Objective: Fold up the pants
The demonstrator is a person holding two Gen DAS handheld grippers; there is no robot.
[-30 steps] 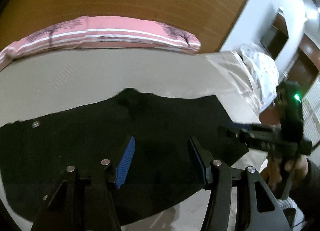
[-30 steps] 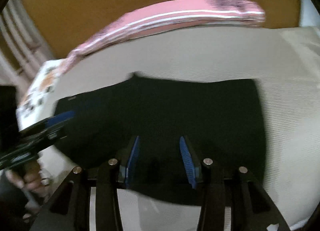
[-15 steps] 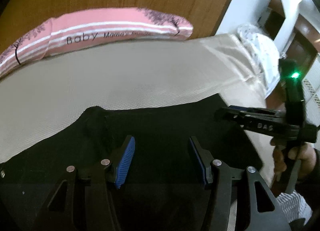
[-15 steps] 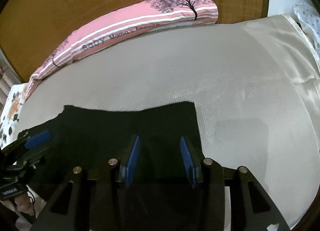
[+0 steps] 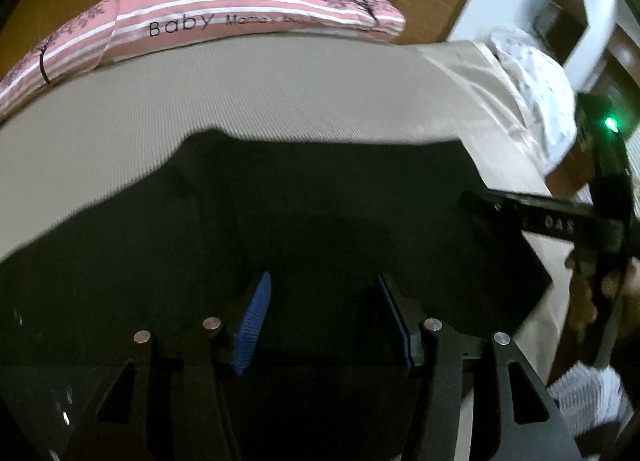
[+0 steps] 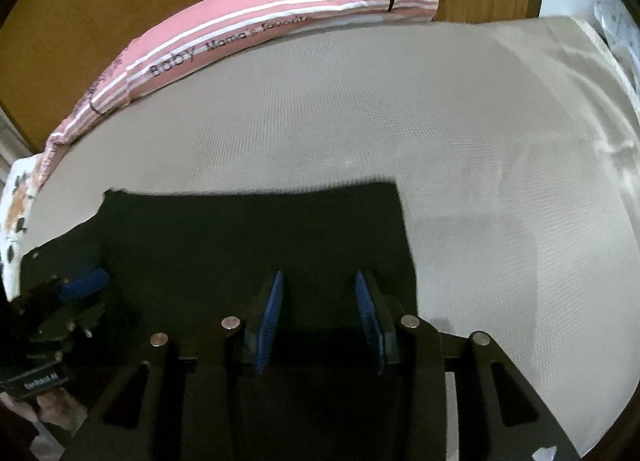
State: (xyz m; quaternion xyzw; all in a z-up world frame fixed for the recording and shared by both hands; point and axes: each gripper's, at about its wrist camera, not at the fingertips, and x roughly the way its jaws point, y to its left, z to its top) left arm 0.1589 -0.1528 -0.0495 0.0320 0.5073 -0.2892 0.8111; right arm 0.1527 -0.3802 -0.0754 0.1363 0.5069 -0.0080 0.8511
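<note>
The black pants (image 5: 328, 221) lie flat on the bed (image 6: 400, 121), filling the lower half of the left wrist view and the lower left of the right wrist view.

Change over the last second: the pants have gone from a wide spread reaching across most of the right wrist view to a shorter block whose straight right edge now ends near the frame centre, with bare bed sheet to its right. In the last half second the outline has barely altered. Judgement: one fold is laid down and the cloth has settled.

Left tongs (image 5: 324, 321): released, pads apart, hovering over the cloth with nothing between them. Right tongs (image 6: 320, 321): released, likewise empty, positioned over the near right corner of the pants.

The pink pillow (image 5: 240, 21) sits along the headboard, well apart from the pants.

Judgement: a further fold probably remains, requiring a fresh grip on an edge.
</note>
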